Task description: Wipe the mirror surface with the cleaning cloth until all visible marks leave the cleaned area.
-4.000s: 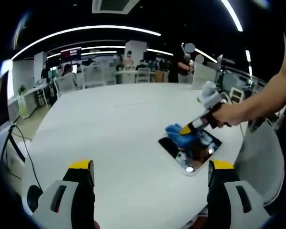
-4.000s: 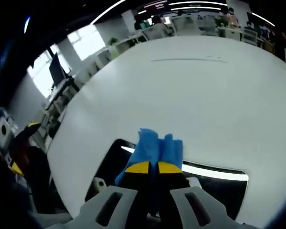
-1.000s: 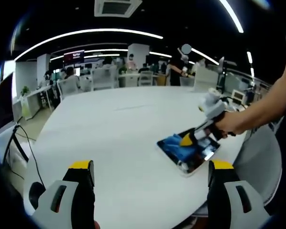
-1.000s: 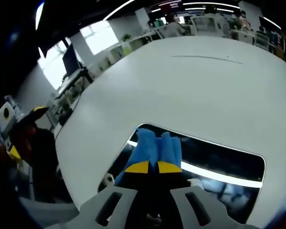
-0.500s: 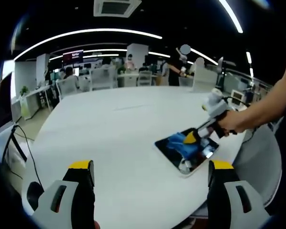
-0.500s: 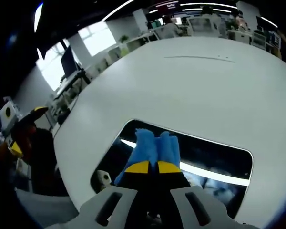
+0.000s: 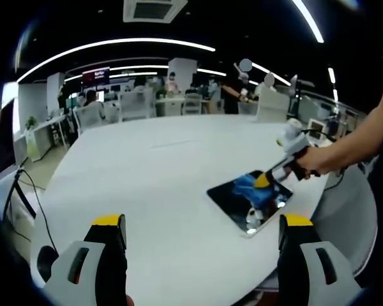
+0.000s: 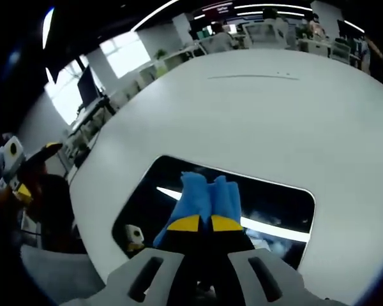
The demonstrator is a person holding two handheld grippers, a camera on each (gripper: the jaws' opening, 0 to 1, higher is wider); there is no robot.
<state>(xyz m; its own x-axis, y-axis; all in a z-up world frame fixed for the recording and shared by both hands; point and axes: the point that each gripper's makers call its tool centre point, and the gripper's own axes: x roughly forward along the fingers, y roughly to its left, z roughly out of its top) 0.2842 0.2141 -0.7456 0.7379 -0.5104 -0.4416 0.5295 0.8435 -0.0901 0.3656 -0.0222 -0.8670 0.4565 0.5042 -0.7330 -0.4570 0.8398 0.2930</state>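
A rectangular mirror (image 7: 242, 203) (image 8: 268, 201) lies flat on the big white table (image 7: 159, 178), near its right edge. My right gripper (image 8: 199, 224) is shut on a folded blue cloth (image 8: 205, 195) and presses it on the glass. In the left gripper view that gripper (image 7: 264, 181), held by a person's hand, rests the blue cloth (image 7: 252, 187) on the mirror's far right part. My left gripper (image 7: 201, 224) hangs open over the table's near edge, well short of the mirror, with nothing between its yellow-tipped fingers (image 7: 108, 222).
Ceiling lights reflect as bright stripes in the mirror. A black cable (image 7: 27, 197) trails past the table's left edge. Desks, chairs and several people stand in the office beyond the table. A white chair (image 7: 345, 210) is at the right.
The right gripper has dragged the cloth across the mirror toward its far right part; before, it was nearer the left end. The left gripper has stayed open and still.
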